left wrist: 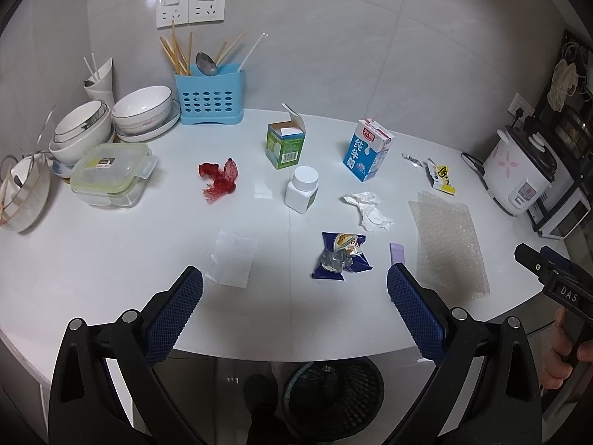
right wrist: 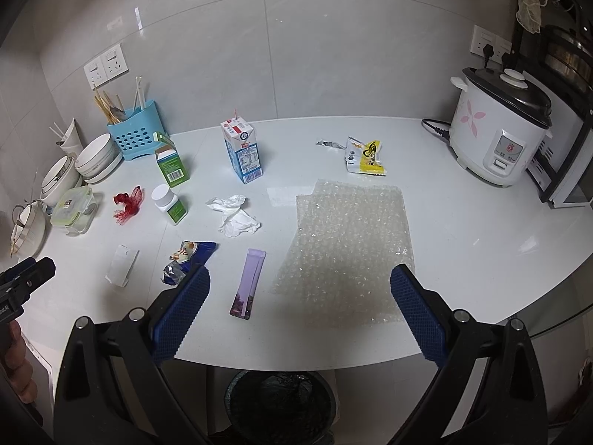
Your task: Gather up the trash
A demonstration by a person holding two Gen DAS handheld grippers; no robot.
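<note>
Trash is scattered on the white counter: a red net, a green carton, a milk carton, a white bottle, crumpled tissue, a blue wrapper, a clear bag, a purple sachet, a bubble wrap sheet and a yellow wrapper. My left gripper hangs open above the front edge, near the blue wrapper. Above the bubble wrap's near end, my right gripper is open and empty. A black mesh bin stands on the floor below.
Stacked bowls, a lidded food box and a blue utensil holder crowd the back left. A rice cooker and an oven stand at the right. A hand holds the other gripper.
</note>
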